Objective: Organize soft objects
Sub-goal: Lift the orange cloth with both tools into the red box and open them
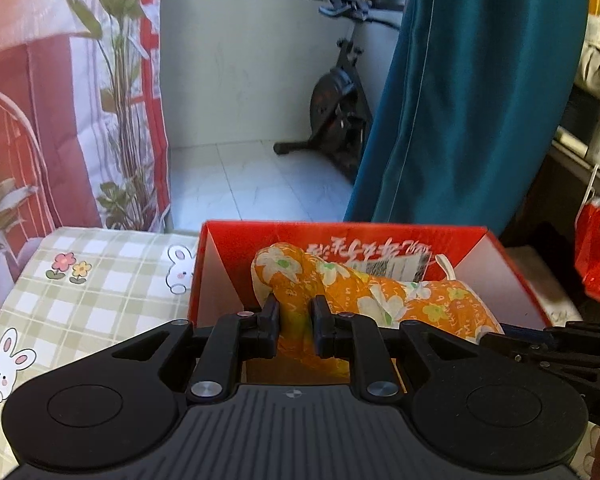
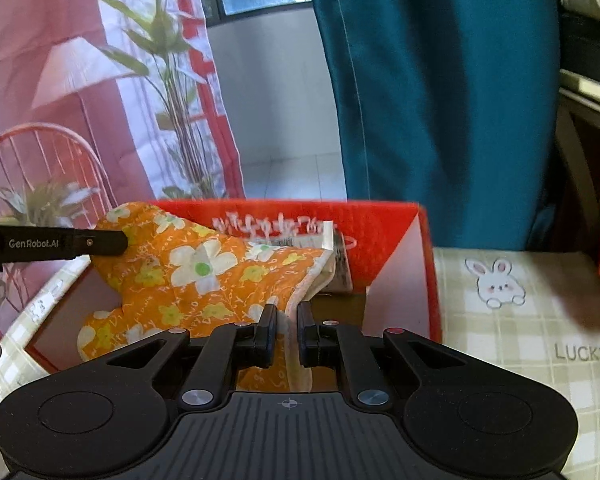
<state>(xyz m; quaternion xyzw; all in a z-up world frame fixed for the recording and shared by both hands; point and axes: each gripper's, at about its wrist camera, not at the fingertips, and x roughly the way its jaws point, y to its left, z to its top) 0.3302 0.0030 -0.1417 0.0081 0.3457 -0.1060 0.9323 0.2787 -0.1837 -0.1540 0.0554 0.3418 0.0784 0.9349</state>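
Left wrist view gets stuff the right one doesn't: an exercise bike (image 1: 336,108) out on the tiled balcony floor, and a crinkly red bag (image 1: 598,248) hanging off to the right. The right wrist view is the only one showing the word "LUCKY" (image 2: 581,353) printed on the checked bunny cloth covering the tabletop (image 2: 520,320), plus a side-on look at the left tongs' finger with "GenRobot.AI" on it. Both views catch the teal curtain (image 1: 460,80) and the red printed curtain with the plant on it (image 2: 100,80).

The thing being handled is an orange floral cloth (image 1: 364,296), padded-looking, with big white flowers, small yellow ones and scribbly white lettering, and a pale trim along one edge. It's draped inside the open red cardboard box (image 1: 340,232), one end bunched up high against the box's left side, the rest sloping down across the inside.

Left tongs (image 1: 294,316): jaws nearly together, pinching a fold of the cloth at its near left part. Right tongs (image 2: 287,322): jaws also narrowly spaced, clamped on the trimmed edge on the right side. The cloth is stretched between the two.
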